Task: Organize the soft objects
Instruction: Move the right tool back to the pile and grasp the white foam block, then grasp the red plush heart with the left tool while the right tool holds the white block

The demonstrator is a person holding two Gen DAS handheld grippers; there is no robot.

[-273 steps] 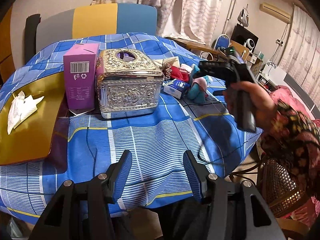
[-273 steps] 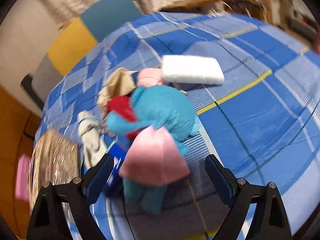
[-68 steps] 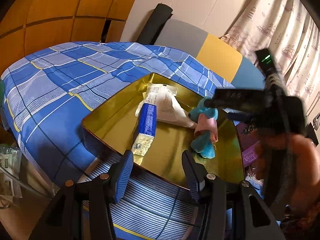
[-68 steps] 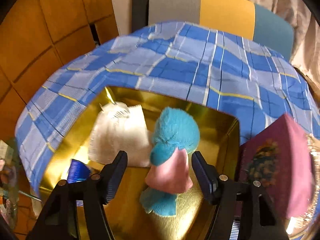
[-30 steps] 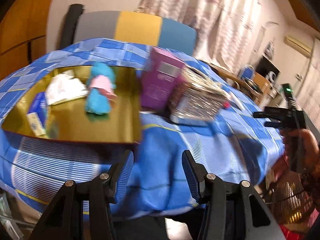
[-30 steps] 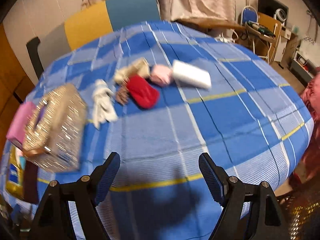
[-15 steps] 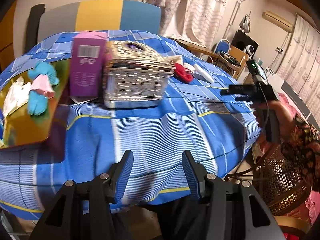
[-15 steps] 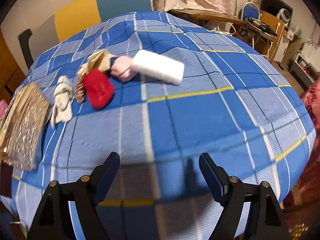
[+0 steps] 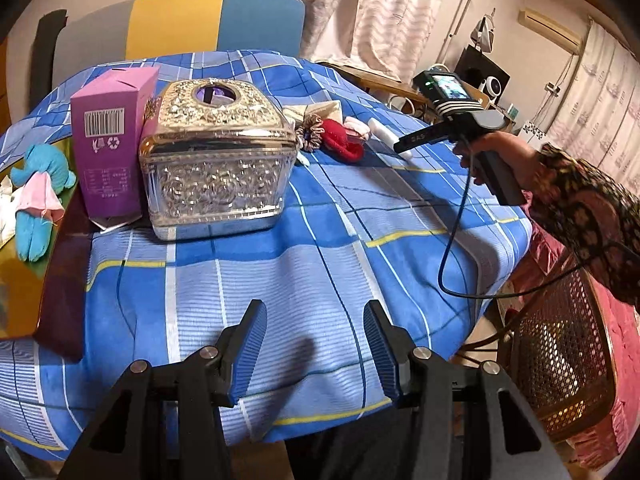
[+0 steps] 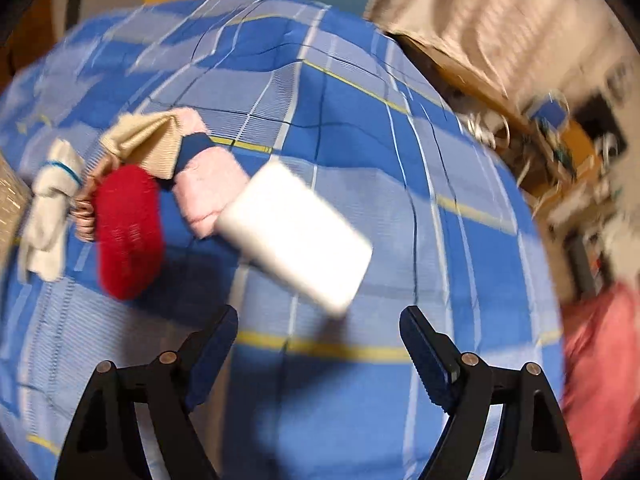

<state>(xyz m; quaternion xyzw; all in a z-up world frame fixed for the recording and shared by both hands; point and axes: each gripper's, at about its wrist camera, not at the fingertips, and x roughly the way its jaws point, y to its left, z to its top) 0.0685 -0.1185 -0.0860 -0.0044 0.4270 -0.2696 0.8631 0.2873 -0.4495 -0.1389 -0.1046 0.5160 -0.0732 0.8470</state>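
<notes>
Right gripper [image 10: 318,344] now nearer one white pad [image 10: 296,236], one red item [image 10: 128,232], both grippers' fingers spread, empty.

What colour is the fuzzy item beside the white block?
Red, clearest in the right wrist view, left of the white block.

purple box [image 9: 110,148] bears a barcode and recycling signs; its text is unreadable.
</notes>
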